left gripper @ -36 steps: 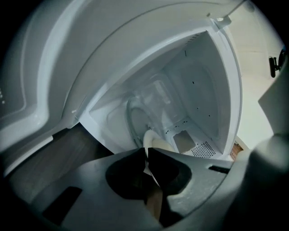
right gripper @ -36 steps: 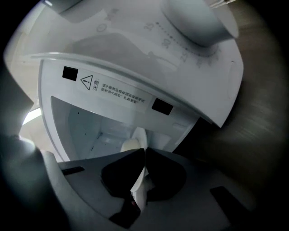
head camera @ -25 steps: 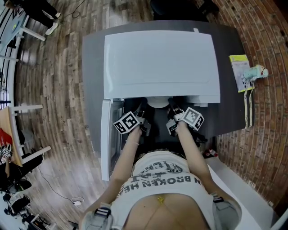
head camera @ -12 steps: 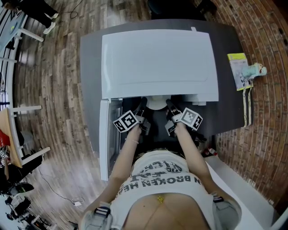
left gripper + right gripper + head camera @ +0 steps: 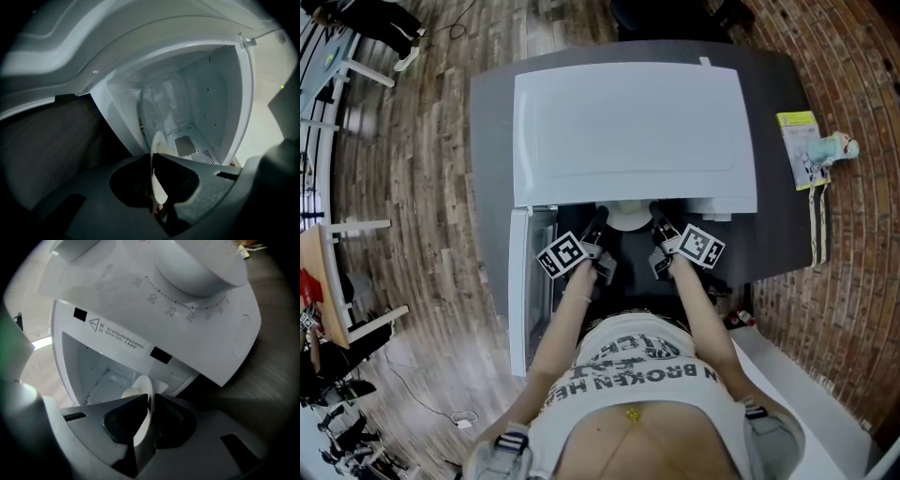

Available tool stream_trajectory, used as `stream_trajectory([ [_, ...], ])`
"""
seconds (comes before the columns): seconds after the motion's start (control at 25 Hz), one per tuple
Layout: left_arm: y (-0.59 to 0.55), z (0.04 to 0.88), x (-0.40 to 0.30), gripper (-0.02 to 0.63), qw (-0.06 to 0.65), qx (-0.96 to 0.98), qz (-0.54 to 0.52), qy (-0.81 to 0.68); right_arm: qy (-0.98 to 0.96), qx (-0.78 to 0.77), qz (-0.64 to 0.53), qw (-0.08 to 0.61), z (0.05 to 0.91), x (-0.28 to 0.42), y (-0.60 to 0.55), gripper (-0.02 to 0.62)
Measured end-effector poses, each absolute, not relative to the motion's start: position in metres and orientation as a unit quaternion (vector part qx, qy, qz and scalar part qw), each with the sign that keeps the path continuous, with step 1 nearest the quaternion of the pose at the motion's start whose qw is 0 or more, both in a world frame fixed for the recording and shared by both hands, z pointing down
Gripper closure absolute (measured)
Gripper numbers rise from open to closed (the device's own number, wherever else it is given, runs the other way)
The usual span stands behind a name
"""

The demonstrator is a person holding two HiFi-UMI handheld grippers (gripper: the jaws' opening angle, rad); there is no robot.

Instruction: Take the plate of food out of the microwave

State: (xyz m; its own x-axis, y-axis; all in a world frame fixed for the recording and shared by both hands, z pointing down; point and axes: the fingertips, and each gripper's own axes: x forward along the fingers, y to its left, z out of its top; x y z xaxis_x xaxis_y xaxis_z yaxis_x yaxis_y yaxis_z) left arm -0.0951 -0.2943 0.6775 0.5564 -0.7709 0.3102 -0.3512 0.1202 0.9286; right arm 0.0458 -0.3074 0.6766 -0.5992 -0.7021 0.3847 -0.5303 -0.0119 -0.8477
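The white microwave stands on the grey table with its door swung open to the left. A white plate sits at the mouth of the cavity. My left gripper has just been closing, and the plate's rim stands edge-on between its pads, which press on it. My right gripper holds the opposite rim. Its jaws have just been opening a little, with the rim still pinched between them. A pale lump of food lies on the plate.
The microwave's timer dial is above my right gripper. A yellow-green packet and a small toy lie on the table's right side. The open door stands close beside my left gripper. The floor is wood planks.
Both grippers stay at the microwave's mouth on either side of the plate, with only slight shifts. The plate has not visibly moved.
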Motion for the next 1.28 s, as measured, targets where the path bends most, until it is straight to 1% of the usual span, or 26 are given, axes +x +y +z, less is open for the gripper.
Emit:
stream_trajectory([
  [0.16, -0.292, 0.677, -0.094, 0.577, 0.612, 0.637, -0.172, -0.436, 0.695, -0.416, -0.574, 0.120, 0.671, 0.049, -0.320, 0.558],
  [0.6, -0.282, 0.673, -0.094, 0.580, 0.603, 0.641, -0.170, -0.443, 0.720, -0.404, -0.559, 0.081, 0.670, 0.048, -0.313, 0.568],
  [1.28, -0.240, 0.640, -0.084, 0.580, 0.583, 0.641, -0.194, -0.461, 0.728, -0.379, -0.566, 0.078, 0.641, 0.056, -0.277, 0.568],
])
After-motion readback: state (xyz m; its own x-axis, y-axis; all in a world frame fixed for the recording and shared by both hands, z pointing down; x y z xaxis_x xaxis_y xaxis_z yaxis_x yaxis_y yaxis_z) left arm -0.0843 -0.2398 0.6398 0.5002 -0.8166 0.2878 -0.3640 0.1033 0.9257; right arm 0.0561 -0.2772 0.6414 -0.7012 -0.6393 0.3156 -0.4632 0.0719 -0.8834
